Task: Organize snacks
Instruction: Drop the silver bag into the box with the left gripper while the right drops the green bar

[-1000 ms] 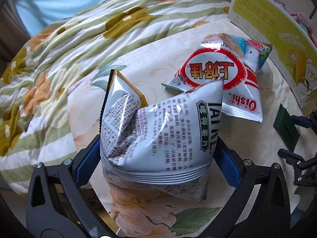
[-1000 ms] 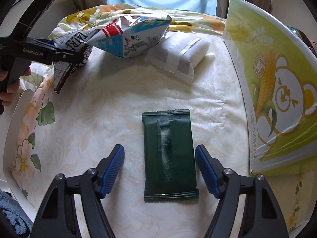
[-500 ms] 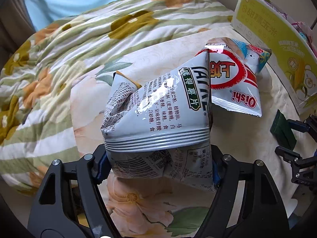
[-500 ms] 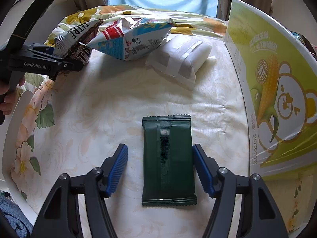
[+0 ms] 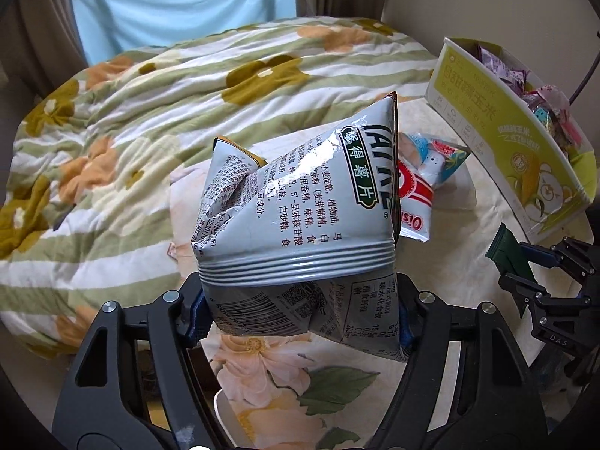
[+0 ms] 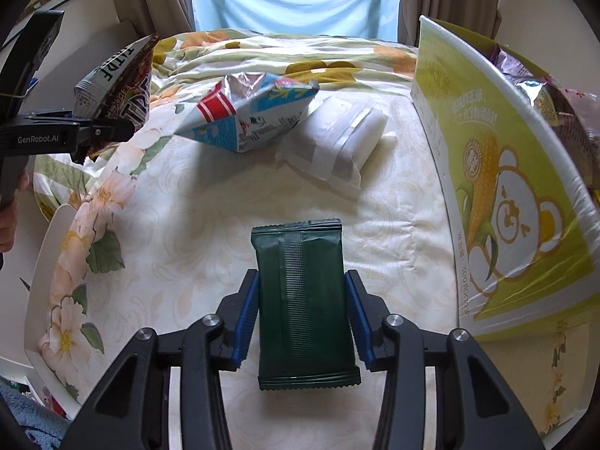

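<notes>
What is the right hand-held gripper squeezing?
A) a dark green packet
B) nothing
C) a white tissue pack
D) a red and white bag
A: the blue pads of the right hand-held gripper press both sides of the dark green packet over the table.

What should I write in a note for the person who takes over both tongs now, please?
Left tongs: closing on the grey chip bag, already lifted off the table.
Right tongs: shut on the dark green packet.
On the table: the red-and-blue Oishi bag and a white packet.
The yellow corn box at the right already holds snacks.
Left to do, probably: put both held snacks into the box, then the two on the table.
</notes>
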The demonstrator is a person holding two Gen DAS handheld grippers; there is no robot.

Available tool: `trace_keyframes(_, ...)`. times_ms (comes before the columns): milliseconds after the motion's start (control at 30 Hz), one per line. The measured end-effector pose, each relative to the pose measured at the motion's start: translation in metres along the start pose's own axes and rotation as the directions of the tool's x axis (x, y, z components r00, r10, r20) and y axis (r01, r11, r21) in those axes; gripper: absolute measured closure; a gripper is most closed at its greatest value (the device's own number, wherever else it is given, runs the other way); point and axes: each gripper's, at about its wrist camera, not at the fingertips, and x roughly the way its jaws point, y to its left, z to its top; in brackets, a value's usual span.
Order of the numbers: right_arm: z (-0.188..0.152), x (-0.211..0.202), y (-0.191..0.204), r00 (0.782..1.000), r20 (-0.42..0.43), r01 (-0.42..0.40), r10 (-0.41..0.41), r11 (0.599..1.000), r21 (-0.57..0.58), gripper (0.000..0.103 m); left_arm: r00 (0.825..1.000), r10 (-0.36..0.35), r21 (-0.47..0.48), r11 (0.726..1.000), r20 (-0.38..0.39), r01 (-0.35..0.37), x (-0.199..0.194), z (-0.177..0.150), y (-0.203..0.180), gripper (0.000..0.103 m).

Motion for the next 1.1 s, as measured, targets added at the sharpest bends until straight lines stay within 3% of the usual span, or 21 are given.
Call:
trace_keyframes(300,0.038,-0.089,-0.011,0.991,0.13,-0.035,0.024,0.996,0.083,0.062,0.996,-0.042,-0.033,0.998,0.082,0.044,-0.064,0.044,-0.036,0.033)
trace_keyframes(567,0.063,-0.148,-0.078,0.972,0.234,-0.029,-0.007,0.989,0.147,0.062,0.983,-0.087,0.001,0.996,0.162,0.088,-0.097,0.091,-0.133,0.033)
trace_keyframes(900,0.064,-0.183,-0.216,0.962,0.266,0.011,-0.065,0.98,0.2,0.062,0.979,-0.14,0.079,0.988,0.146,0.129,-0.069,0.126,-0.292,0.033)
trace_keyframes(1100,0.06,-0.186,-0.276,0.964,0.26,-0.001,-0.051,0.981,0.194,0.062,0.984,-0.136,0.068,0.989,0.111,0.129,-0.039,0.134,-0.36,0.032)
